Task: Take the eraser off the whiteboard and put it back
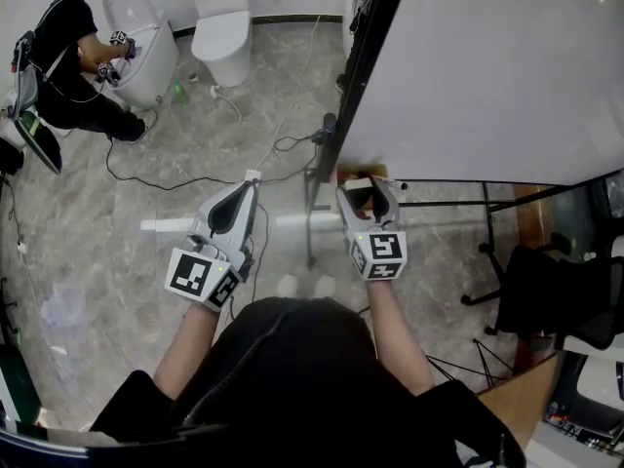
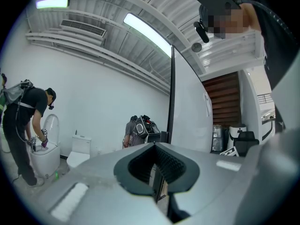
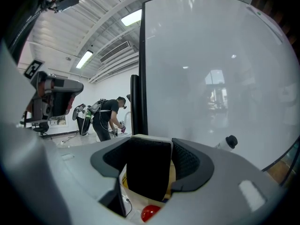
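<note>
My right gripper (image 1: 369, 195) is shut on the eraser (image 3: 146, 172), a black block with a cream top edge, and holds it just in front of the lower left corner of the big whiteboard (image 1: 487, 66). In the right gripper view the eraser fills the space between the jaws, with the whiteboard (image 3: 211, 78) close ahead. In the head view the eraser (image 1: 362, 197) shows as a dark block between the fingers. My left gripper (image 1: 250, 179) hangs to the left of the board, jaws together and holding nothing. The whiteboard's black edge (image 2: 171, 97) stands ahead of the left gripper (image 2: 161, 191).
A white marker with a black cap (image 3: 228, 142) lies at the board's lower edge. The board's stand (image 1: 314, 213) and cables (image 1: 195, 178) are on the marble floor. A person (image 1: 68, 57) bends over a toilet (image 1: 146, 52) at the far left; another toilet (image 1: 222, 27) stands beside it. A black chair (image 1: 546, 295) is at the right.
</note>
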Tool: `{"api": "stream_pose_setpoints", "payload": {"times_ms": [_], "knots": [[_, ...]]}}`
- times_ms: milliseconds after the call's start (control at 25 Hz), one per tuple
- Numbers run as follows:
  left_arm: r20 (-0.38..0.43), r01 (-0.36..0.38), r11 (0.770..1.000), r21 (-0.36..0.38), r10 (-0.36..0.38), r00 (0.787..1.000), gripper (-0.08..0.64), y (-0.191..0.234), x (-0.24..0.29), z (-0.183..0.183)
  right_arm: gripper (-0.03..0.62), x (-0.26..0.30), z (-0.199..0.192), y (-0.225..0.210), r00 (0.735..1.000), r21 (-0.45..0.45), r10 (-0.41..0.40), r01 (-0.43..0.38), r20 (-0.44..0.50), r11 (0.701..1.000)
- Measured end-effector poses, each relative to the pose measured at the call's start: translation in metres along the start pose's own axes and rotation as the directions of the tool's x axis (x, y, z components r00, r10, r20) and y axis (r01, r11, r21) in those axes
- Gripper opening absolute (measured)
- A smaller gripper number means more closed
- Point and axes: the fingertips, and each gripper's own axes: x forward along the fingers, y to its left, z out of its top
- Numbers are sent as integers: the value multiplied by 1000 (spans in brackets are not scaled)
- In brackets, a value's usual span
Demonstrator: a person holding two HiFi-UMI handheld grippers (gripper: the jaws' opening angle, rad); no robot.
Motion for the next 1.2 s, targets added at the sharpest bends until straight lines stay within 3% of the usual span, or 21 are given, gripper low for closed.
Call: {"api": "stream_pose_setpoints", "payload": {"times_ms": [1200], "knots": [[35,62,998,18,-62,997,3,-21,12,5,327,-16,19,-2,999,-34,13,-12,32,999]]}}
